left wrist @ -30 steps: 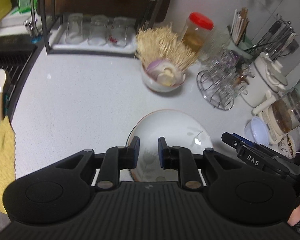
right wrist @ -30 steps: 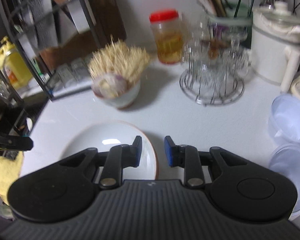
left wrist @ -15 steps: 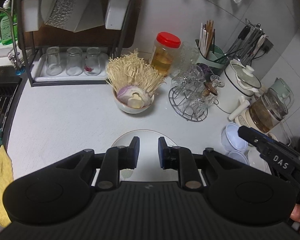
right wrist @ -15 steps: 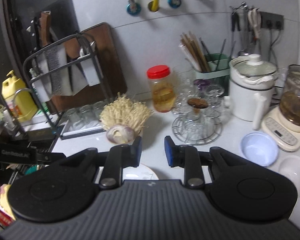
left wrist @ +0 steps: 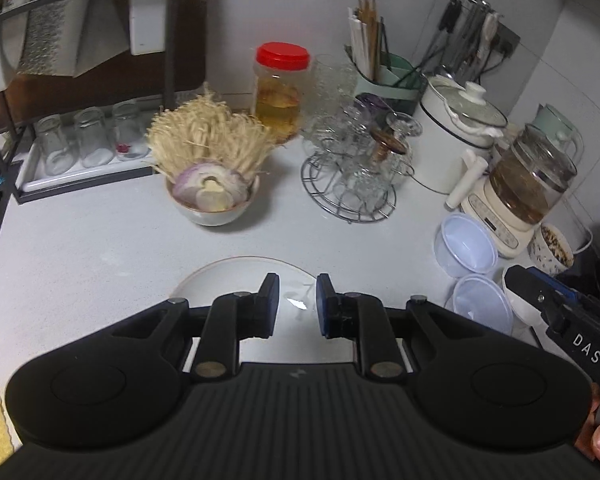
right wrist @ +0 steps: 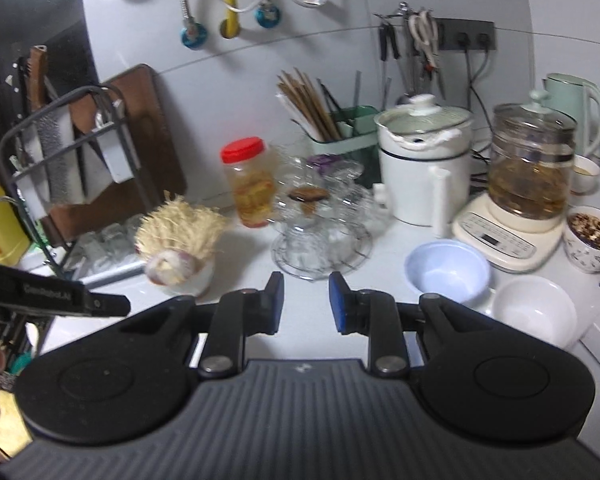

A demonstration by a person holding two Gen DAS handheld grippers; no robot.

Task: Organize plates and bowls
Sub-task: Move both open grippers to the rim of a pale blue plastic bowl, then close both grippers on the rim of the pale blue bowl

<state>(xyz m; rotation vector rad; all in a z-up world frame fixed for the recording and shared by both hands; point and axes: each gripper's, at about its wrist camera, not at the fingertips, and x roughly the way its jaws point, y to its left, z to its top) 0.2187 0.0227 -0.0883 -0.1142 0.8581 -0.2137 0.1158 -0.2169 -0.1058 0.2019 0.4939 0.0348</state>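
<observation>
A: Left wrist view, item one?
B: Left gripper (left wrist: 297, 306), jaws at a narrow gap, nothing between them. It hangs over the plate (left wrist: 228, 276), which lies flat on the counter (left wrist: 80, 248), likely its next pick.

A: Other dishes there?
B: Bowl of onion and mushrooms (left wrist: 211, 204) behind the plate, apart from it. Two pale plastic bowls (left wrist: 466, 246) at the right, one just beside the other, below the tea kettle (left wrist: 534, 184). The right gripper (left wrist: 518, 276) shows at the right edge, pointing toward them.

A: Right wrist view?
B: Right gripper (right wrist: 306, 300), jaws likewise narrow and empty, held above the counter. Blue bowl (right wrist: 446, 274) and white bowl (right wrist: 534, 314) sit touching or nearly so at its right, probably grouped for stacking. Patterned bowl (right wrist: 592, 240) with dark contents stands beside the kettle base.

A: Plate?
B: Not in this view; the gripper body covers that area. Glass rack (right wrist: 320, 240) straight ahead.
</observation>
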